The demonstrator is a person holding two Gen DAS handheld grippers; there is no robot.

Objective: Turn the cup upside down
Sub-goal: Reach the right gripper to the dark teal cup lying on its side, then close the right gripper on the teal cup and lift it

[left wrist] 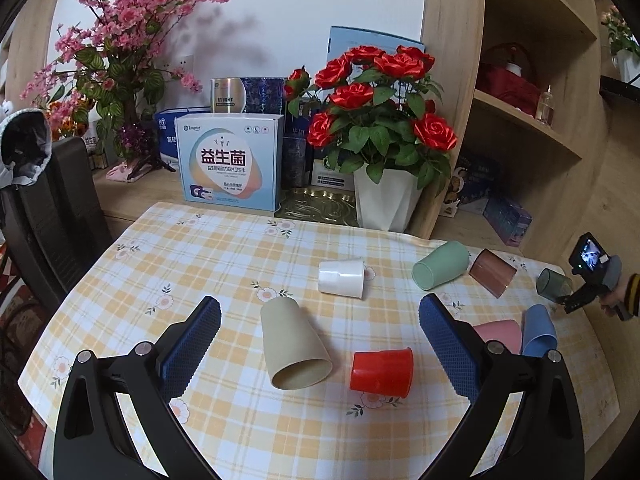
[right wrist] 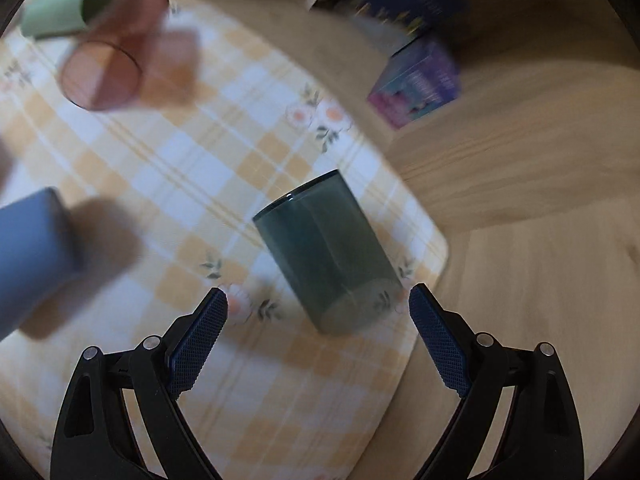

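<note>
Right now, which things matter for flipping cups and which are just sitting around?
For the job: dark green cup, beige cup, red cup, white cup, right gripper, open.
Lying about: rose pot, probiotic box, purple box.

The worktop (left wrist: pixel 132 194) is pale wood, covered in front by a yellow-and-white checked cloth (left wrist: pixel 224 248) with small flowers; on the cloth lie eight cups on their sides: a beige cup (left wrist: pixel 292 346), a red cup (left wrist: pixel 382 367), a white cup (left wrist: pixel 342 277), a green cup (left wrist: pixel 440 265), a brown translucent cup (left wrist: pixel 493 273), a dark teal cup (right wrist: pixel 328 252), a pink cup (left wrist: pixel 500 334) and a blue cup (left wrist: pixel 539 330); behind the cloth stand a printed box (left wrist: pixel 232 164) and a white flowerpot (left wrist: pixel 386 200).
</note>
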